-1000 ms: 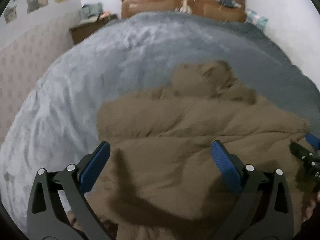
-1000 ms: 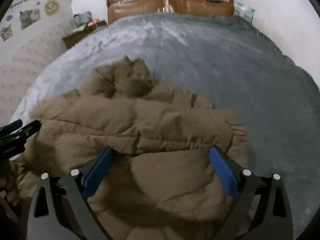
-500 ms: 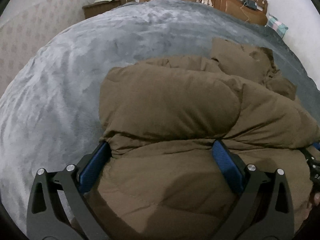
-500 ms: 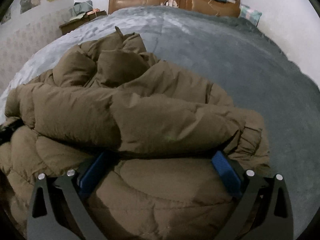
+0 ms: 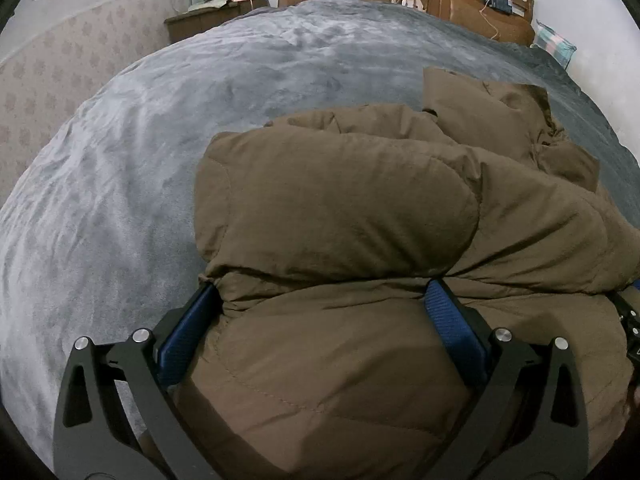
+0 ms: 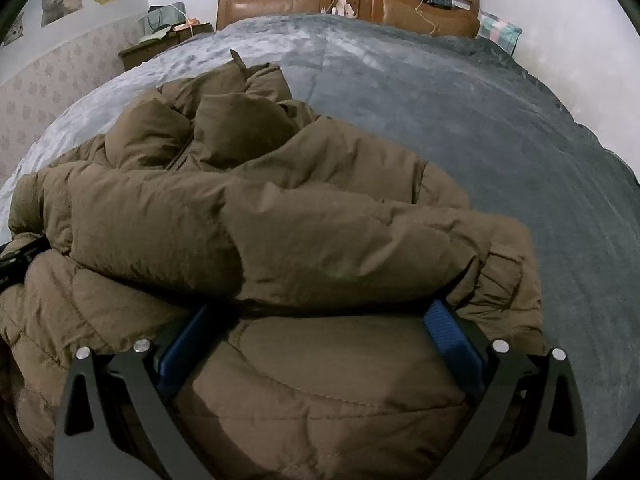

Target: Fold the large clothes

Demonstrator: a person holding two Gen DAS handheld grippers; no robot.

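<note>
A brown puffer jacket (image 5: 340, 208) lies bunched on the grey bed blanket (image 5: 140, 160); it also fills the right wrist view (image 6: 280, 220). My left gripper (image 5: 320, 300) is open, its blue pads wide apart, pressed into the jacket's near left part with fabric bulging between them. My right gripper (image 6: 320, 312) is open too, low against the jacket's near right part beside a ribbed cuff (image 6: 504, 276). A folded layer rolls over just ahead of both grippers. The hood (image 6: 224, 120) lies at the far end.
The wooden headboard (image 6: 348, 4) stands at the far end of the bed. A nightstand (image 5: 208, 16) with bags stands at the far left by the papered wall. A checked pillow (image 6: 500, 28) lies at the far right. Grey blanket (image 6: 520, 140) spreads right of the jacket.
Both grippers have dropped low and pushed forward into the jacket. The jacket's near layer has rolled up and over away from me, forming a thick fold. Both stay open.
</note>
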